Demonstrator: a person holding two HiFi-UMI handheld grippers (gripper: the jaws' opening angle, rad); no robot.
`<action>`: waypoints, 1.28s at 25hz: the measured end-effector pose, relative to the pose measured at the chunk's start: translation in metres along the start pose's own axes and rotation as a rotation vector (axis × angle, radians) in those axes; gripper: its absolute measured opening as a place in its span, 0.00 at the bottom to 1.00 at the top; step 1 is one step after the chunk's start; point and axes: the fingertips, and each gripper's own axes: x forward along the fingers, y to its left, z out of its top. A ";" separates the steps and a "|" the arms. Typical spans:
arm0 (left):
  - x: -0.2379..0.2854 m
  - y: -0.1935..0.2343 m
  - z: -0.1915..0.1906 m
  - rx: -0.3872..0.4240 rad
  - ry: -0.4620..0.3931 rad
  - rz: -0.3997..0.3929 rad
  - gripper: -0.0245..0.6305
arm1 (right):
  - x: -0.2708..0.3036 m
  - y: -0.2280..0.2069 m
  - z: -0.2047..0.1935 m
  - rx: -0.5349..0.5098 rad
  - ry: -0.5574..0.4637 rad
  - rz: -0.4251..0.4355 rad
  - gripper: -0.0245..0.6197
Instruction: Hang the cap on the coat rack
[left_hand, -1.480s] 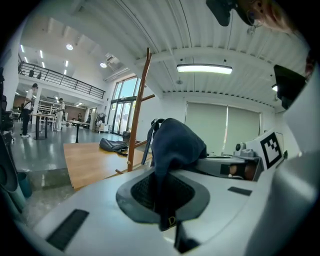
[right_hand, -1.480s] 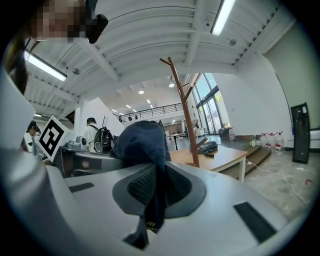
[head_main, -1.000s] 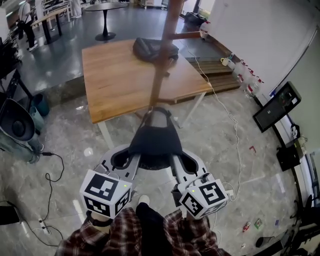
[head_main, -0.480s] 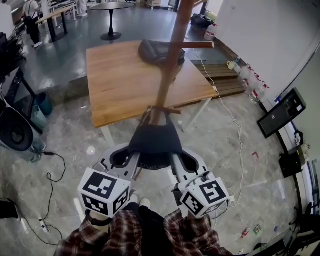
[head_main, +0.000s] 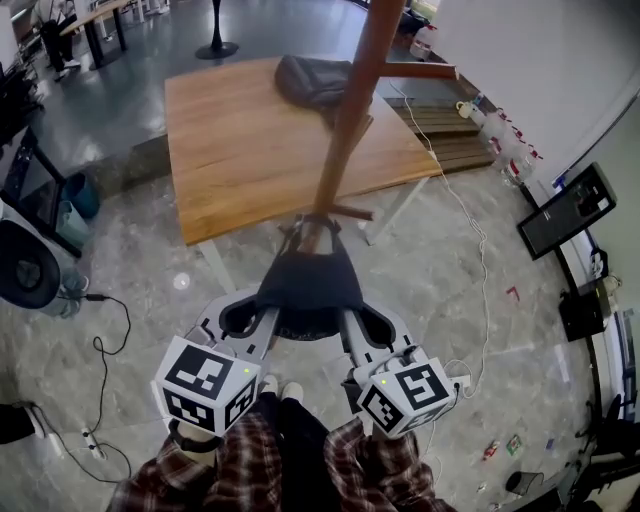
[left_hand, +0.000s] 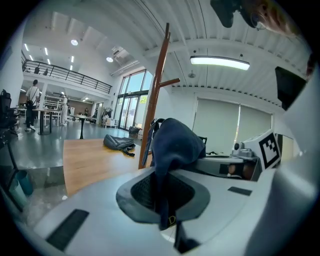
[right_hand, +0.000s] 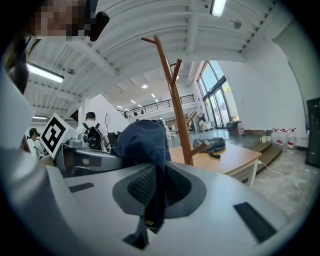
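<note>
A dark navy cap (head_main: 309, 284) hangs between my two grippers, low in the head view. My left gripper (head_main: 266, 322) is shut on the cap's left edge and my right gripper (head_main: 350, 324) is shut on its right edge. In the left gripper view the cap (left_hand: 172, 144) bulges above the closed jaws, with fabric pinched between them. The right gripper view shows the cap (right_hand: 142, 142) pinched the same way. The brown wooden coat rack (head_main: 350, 120) rises just beyond the cap, and a short lower peg (head_main: 352, 212) sticks out right above the cap's back strap. The rack's base is hidden by the cap.
A wooden table (head_main: 240, 150) stands behind the rack with a dark bag (head_main: 312, 80) lying on it. Cables (head_main: 105, 340) trail over the marble floor at left, and one runs along the right. A monitor (head_main: 565, 210) and bottles (head_main: 505, 150) stand by the right wall. People stand far off.
The head view has shifted: the rack pole now looms larger and leans further right, and its lower peg shows clearly just above the cap. Both grippers keep their hold on the cap.
</note>
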 end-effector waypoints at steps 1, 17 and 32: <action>0.002 0.002 -0.007 -0.005 0.015 -0.001 0.07 | 0.002 -0.002 -0.007 0.006 0.012 -0.005 0.07; 0.055 0.038 -0.105 -0.029 0.161 0.047 0.07 | 0.045 -0.038 -0.110 0.078 0.124 -0.008 0.07; 0.113 0.075 -0.165 -0.031 0.214 0.061 0.07 | 0.090 -0.074 -0.179 0.030 0.174 -0.007 0.07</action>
